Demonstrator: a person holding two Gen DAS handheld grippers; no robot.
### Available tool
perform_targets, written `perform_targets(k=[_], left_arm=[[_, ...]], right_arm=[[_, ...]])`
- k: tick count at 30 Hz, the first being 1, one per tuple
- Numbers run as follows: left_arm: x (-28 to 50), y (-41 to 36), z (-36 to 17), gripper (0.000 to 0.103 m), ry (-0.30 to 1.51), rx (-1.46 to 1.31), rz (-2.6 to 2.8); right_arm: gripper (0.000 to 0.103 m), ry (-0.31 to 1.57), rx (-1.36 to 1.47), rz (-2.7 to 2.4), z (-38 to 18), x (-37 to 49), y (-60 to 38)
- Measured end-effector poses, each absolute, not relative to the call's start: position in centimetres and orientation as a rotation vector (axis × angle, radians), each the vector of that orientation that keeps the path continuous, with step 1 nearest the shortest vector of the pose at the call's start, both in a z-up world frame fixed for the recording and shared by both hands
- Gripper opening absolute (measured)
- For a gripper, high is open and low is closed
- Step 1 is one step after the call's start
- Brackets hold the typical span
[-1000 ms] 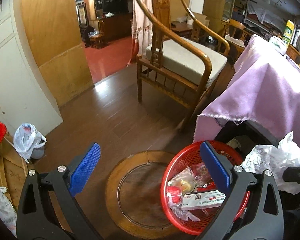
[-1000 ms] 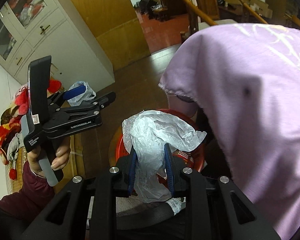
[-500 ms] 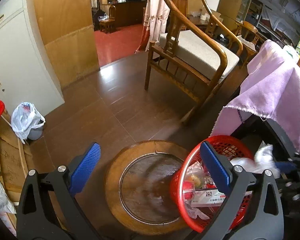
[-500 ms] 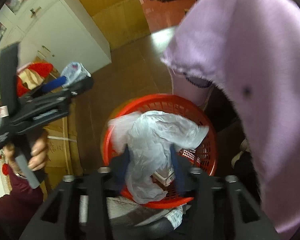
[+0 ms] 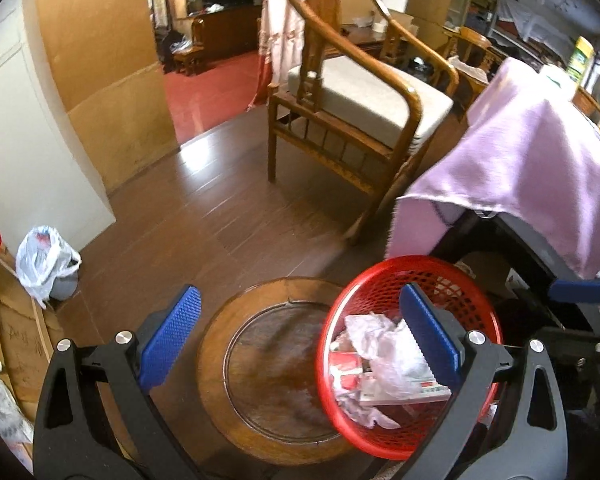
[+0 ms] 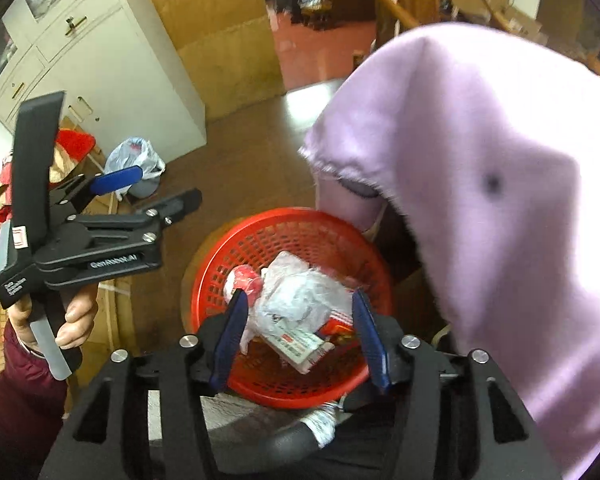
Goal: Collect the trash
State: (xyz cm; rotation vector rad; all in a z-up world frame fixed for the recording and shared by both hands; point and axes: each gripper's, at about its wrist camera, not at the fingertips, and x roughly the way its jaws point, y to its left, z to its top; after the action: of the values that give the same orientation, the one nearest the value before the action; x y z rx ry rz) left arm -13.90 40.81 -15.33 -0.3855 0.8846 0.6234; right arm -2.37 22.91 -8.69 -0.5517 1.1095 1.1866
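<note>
A red mesh basket (image 5: 380, 272) (image 6: 260, 220) stands on a round wooden stool (image 5: 276, 368). It holds a crumpled white plastic wrapper (image 5: 384, 344) (image 6: 304, 292), a red-and-white carton and other scraps. My right gripper (image 6: 300, 296) hovers over the basket; its jaws are opening and the wrapper lies loose below them, untouched by the pads. One of its blue fingers (image 5: 580, 291) shows at the right edge of the left wrist view. My left gripper (image 5: 298, 292) (image 6: 164, 186) is held in a hand (image 6: 72, 320) left of the basket, open and empty.
A purple cloth (image 5: 520, 160) (image 6: 480, 200) drapes a table close beside the basket on the right. A wooden armchair (image 5: 360, 92) stands beyond it. A small bin lined with a white bag (image 5: 44, 256) and white cabinets (image 6: 100, 60) are at the left.
The right gripper's jaws have spread and let go of the white plastic wrapper, which has dropped into the red basket. The left gripper is still open and empty.
</note>
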Motion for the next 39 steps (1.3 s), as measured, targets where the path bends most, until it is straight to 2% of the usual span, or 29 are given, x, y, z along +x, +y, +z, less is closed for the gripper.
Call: perform_targets(k=[8,13,19,28,39], left_arm=[[-12.5,36.3,-12.7,0.096,0.89,-0.229,0.582],[-12.9,33.4,-11.5,0.096,0.915,-0.18,0.553],[-15.1,31.1,-10.9,0.096,0.911,-0.235,0.54],[-15.4,29.4,-10.6,0.096,0.862,-0.193,0.53],[-15.0,30.1,-12.6,0.096,0.908,-0.24,0.547]], right_arm=[[0.058,1.051,-0.45,1.136,-6.2,-1.2,18.2],[0.069,1.032,-0.398,1.1,-5.7,-1.6,15.8],[0.077,1.054,-0.386,1.068,-7.1,-2.6,14.1],[0.081,1.114,-0.393,1.001,-8.8,-2.9,13.4],[0.081,1.146,-0.455,1.008,-10.7,-4.0,14.6]])
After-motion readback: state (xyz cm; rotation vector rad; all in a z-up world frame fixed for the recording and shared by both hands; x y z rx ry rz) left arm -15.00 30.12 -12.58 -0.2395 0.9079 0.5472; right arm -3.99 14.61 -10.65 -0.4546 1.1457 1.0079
